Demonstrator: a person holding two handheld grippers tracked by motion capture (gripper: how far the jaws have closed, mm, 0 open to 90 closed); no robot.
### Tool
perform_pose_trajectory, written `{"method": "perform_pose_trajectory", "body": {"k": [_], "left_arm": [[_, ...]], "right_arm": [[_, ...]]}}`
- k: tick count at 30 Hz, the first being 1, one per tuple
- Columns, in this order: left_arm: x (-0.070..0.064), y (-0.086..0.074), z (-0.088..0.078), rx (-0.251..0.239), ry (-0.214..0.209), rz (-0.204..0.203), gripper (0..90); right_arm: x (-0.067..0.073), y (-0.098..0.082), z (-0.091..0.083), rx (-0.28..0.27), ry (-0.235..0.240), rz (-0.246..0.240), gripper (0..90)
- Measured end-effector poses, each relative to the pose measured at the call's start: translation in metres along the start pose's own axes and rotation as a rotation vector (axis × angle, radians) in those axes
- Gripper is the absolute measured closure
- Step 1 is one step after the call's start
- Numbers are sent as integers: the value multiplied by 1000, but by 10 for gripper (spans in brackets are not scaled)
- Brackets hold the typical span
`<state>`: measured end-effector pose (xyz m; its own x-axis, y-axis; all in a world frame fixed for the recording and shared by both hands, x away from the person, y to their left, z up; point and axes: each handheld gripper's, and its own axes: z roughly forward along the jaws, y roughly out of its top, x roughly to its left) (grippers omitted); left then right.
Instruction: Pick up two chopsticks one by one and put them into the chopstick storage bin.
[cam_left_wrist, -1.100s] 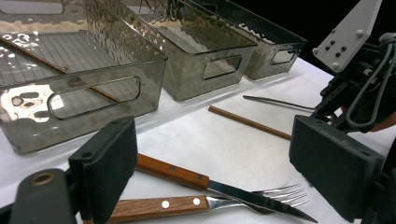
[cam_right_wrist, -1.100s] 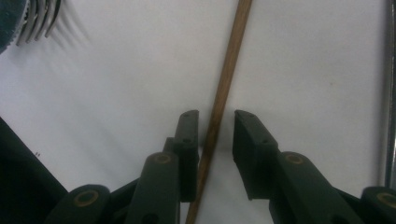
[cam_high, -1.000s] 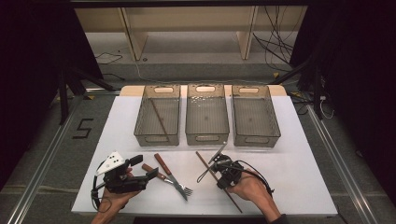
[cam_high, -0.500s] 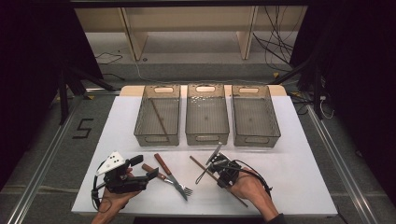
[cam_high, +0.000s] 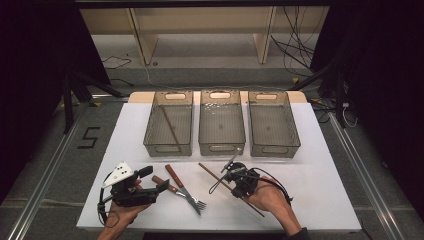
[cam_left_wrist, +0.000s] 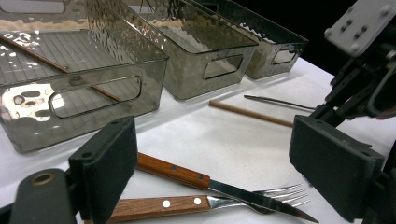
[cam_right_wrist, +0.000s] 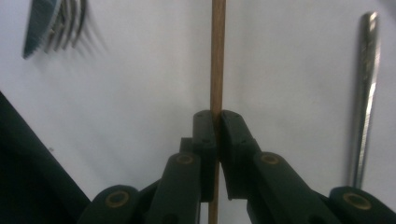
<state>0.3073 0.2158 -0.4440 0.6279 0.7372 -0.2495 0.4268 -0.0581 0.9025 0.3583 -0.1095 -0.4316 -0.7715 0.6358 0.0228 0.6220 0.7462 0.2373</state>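
Tongs of the right hand (cam_right_wrist: 216, 122) have just been closing and now pinch a thin wooden chopstick (cam_right_wrist: 217, 56) between their pads, the stick running straight up through the right gripper view. From the high view that chopstick (cam_high: 227, 185) lies slantwise on the white surface (cam_high: 320, 195), in front of the middle bin, with the right tongs (cam_high: 231, 176) clamped partway along its length. Just beside it lies a slim metal utensil (cam_right_wrist: 365, 88); what kind it is I cannot tell.

My reading is that the pickup has only just been secured. A matching chopstick (cam_high: 171, 128) already rests in the left bin (cam_high: 150, 131), so the next move likely calls for lifting this one level, carrying it forward and leftward, and clearing the bin wall without the long ends catching.

The right hand (cam_high: 270, 199) lies low over the surface, forearm entering from the bottom edge. The left tongs (cam_high: 152, 179) hang spread wide, gripping nothing, close to the surface by a wooden-handled knife (cam_left_wrist: 187, 175) and fork (cam_left_wrist: 168, 205), which cross near their tips.
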Motion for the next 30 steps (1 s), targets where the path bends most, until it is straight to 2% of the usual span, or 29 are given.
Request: {"method": "perform_pose_trajectory", "body": {"k": [5, 6, 7, 8, 9, 10, 13, 20, 21, 30], "left_arm": [[0, 0, 0, 0, 0, 0, 149], [0, 0, 0, 0, 1, 0, 149], [0, 0, 0, 1, 1, 0, 149], [0, 0, 0, 1, 1, -2, 149], [0, 0, 0, 0, 1, -3, 149], [0, 0, 0, 0, 2, -4, 149], [1, 0, 0, -1, 1, -4, 149], [0, 0, 0, -1, 0, -4, 149], [0, 0, 0, -2, 1, -5, 149], [1, 0, 0, -2, 0, -6, 149]], "right_arm": [[-1, 6, -11, -51, 6, -1, 855], [-5, 11, -16, -82, 16, 0, 855], [-5, 11, -16, -82, 16, 0, 855], [-9, 17, -22, -118, 25, 12, 855], [-9, 17, -22, -118, 25, 12, 855], [-12, 25, -26, -154, 41, 17, 855], [-13, 37, -31, -195, 51, 11, 855], [-19, 58, -36, -254, 62, 24, 855], [-22, 64, -37, -276, 64, 29, 855], [-29, 85, -41, -320, 67, 44, 855]]}}
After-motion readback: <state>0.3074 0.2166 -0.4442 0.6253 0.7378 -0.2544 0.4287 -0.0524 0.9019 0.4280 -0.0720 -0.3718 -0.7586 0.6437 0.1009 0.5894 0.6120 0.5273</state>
